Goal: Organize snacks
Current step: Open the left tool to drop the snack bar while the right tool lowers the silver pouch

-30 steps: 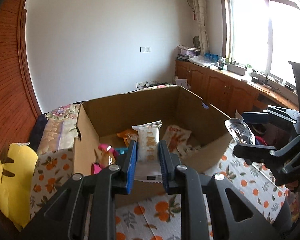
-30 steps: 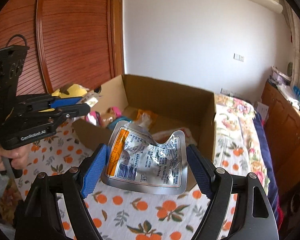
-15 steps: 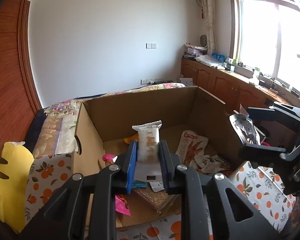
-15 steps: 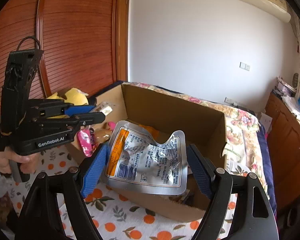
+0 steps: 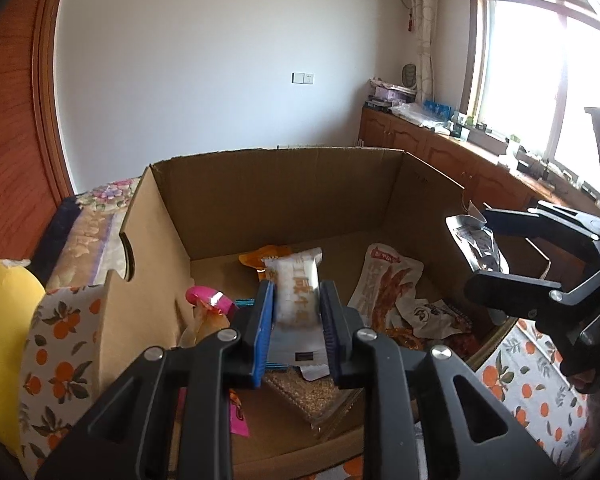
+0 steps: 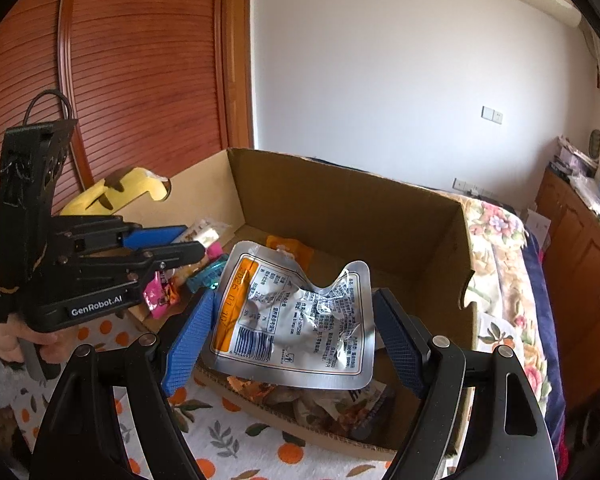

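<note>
The left claw [image 5: 296,322] pinches a white snack packet [image 5: 296,300] upright between its blue pads, over the near half of the open cardboard box [image 5: 280,196]; its jaws have just been easing apart, though the packet sits between them and looks blurred, perhaps starting to slip. The right claw [image 6: 296,336] grips a wide silver foil pouch [image 6: 296,316] by its side edges, above the box's near rim. Loose snacks already lie on the box floor, among them a pink wrapper [image 5: 208,298] and a pale chicken-feet pack [image 5: 384,288]. To drop well, each claw should probably be clear inside the near wall before letting go, low enough that the packs land flat, and released one after the other so the claws do not collide.
</note>
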Demonstrator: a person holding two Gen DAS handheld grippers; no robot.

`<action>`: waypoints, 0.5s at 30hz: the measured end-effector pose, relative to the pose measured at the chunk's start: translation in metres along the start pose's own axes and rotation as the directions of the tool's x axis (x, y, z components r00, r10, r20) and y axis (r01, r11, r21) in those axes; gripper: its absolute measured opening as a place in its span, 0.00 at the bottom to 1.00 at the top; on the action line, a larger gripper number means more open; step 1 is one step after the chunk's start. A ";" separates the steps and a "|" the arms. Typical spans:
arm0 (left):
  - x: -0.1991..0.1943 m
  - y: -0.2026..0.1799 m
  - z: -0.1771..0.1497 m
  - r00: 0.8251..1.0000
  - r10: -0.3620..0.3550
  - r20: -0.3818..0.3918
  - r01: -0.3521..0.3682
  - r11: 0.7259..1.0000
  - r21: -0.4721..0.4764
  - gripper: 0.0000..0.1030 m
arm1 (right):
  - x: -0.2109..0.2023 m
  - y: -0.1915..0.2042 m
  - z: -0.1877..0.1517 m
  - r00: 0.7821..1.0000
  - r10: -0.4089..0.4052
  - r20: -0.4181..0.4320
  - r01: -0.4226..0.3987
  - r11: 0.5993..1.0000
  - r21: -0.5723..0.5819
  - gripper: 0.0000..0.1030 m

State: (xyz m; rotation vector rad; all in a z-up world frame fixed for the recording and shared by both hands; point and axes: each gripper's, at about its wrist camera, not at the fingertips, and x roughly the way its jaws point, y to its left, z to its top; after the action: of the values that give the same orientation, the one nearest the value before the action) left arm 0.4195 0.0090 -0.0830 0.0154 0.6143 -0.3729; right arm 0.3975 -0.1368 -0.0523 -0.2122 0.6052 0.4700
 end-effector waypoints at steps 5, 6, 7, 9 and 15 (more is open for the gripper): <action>-0.001 0.001 0.000 1.000 0.000 0.001 0.000 1.000 0.009 0.25 | 0.007 0.000 0.003 1.000 0.008 -0.002 -0.008 1.000 0.006 0.79; -0.002 0.001 0.001 1.000 0.003 0.001 -0.003 1.000 0.010 0.25 | 0.009 0.000 0.003 1.000 0.010 -0.002 -0.010 1.000 0.009 0.79; -0.002 0.001 0.001 1.000 0.005 0.002 -0.006 1.000 0.012 0.25 | 0.010 -0.001 0.004 1.000 0.014 -0.002 -0.014 1.000 0.012 0.79; -0.004 0.001 0.001 1.000 0.010 0.004 -0.010 1.000 0.013 0.25 | 0.013 -0.002 0.004 1.000 0.021 -0.003 -0.021 1.000 0.017 0.79; -0.009 0.002 0.000 1.000 0.016 0.008 -0.016 1.000 0.009 0.28 | 0.026 -0.004 0.007 0.999 0.041 -0.018 -0.041 0.998 0.037 0.79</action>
State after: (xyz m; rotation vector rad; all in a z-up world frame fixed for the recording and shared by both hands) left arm 0.4131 0.0141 -0.0779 0.0277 0.6042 -0.3603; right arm 0.4216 -0.1289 -0.0613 -0.1698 0.6370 0.4966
